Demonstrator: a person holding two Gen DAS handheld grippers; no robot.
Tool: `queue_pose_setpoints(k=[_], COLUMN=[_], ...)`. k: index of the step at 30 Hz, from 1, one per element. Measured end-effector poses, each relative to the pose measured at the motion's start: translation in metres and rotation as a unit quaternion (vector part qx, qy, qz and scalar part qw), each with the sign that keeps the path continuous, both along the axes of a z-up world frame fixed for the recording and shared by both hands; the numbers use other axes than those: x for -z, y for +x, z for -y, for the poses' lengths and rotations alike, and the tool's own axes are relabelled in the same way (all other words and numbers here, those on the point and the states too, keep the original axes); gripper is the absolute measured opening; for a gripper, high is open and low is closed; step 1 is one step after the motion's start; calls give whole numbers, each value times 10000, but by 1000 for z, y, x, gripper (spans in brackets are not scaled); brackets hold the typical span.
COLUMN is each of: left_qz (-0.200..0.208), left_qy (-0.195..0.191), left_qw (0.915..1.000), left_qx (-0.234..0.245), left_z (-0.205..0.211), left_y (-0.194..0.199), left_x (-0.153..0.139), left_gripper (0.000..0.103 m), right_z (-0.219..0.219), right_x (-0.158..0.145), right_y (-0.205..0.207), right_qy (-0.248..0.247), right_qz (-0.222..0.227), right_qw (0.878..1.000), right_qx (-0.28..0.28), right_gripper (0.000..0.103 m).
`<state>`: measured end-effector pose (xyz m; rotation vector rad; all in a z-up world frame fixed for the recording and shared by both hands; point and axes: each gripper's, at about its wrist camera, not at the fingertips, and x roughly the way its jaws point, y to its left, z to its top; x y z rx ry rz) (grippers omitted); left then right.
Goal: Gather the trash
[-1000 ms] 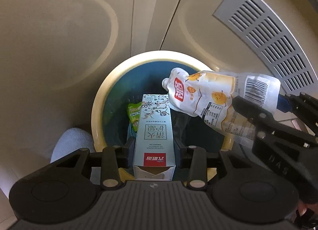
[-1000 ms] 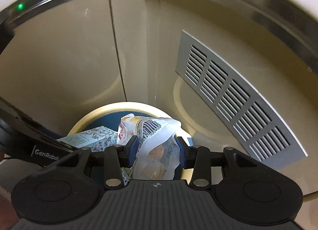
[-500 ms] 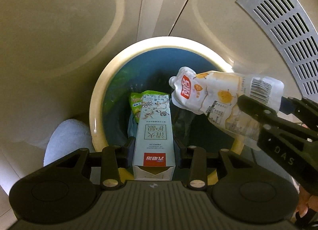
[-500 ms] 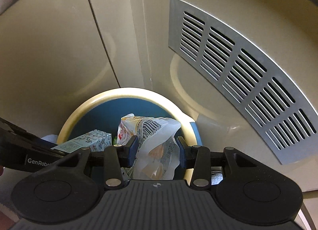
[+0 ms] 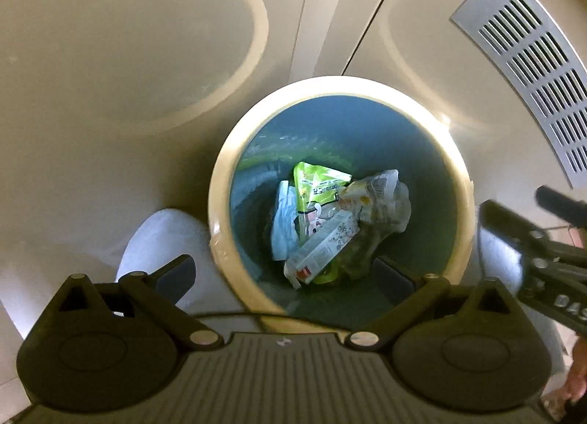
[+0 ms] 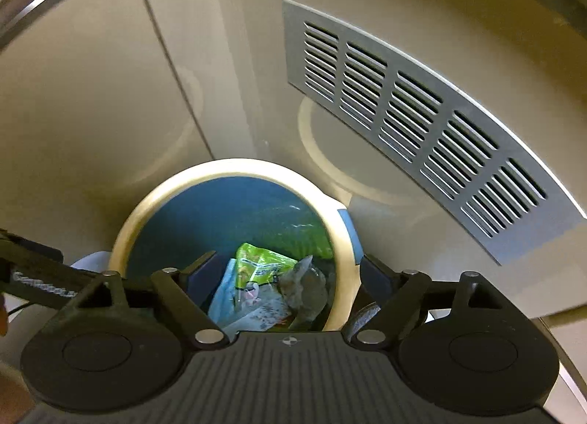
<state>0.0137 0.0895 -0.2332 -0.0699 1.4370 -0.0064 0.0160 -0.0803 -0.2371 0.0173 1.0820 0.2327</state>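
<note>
A round bin with a cream rim (image 5: 220,182) and blue inside stands on the floor below both grippers; it also shows in the right wrist view (image 6: 121,240). In it lie a white patterned carton (image 5: 323,244), a crumpled white pouch (image 5: 381,200), a green packet (image 5: 317,182) and a pale blue wrapper (image 5: 284,226). The same trash shows in the right wrist view, with the green packet (image 6: 262,266) on top. My left gripper (image 5: 284,273) is open and empty above the bin. My right gripper (image 6: 284,277) is open and empty above the bin.
Beige cabinet panels (image 5: 146,57) stand behind the bin, with a grey louvred vent grille (image 6: 422,112) at the right. The right gripper's body (image 5: 539,266) reaches in at the right edge of the left wrist view. A pale rounded object (image 5: 157,240) lies left of the bin.
Both grippers have opened. The carton left the left gripper and the pouch left the right gripper; both now lie in the bin.
</note>
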Motion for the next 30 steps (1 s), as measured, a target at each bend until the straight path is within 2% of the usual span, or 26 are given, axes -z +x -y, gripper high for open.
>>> queue_pose_setpoints(k=[7,12,16,23,30], left_qz=[352,772,1082,1372,2014], left_qy=[241,323,495,839,455], left_qw=[9990,9962,9925,9870,9781], left_qx=[152,233,276,74,280], left_z=[-3,5,11,10,10], left_y=[-23,-35,-46,-56,-68], left_x=[-26,-45,-57,-74,-101], left_gripper=[103,103,103,103,103], right_z=[-5,-2,0,3,7], right_x=[-39,-59,-70,-85,-92], right_y=[-28,-53,-65,-83,-98], right_qy=[-173,-365,-453,-432,-428], right_qz=[1050,1544,1756,1929,2053], right_qw=[9938,9855,9811,9775,9749], right_qx=[-311,-607,-676,-741,-743], right_gripper=[92,98,101,101,103])
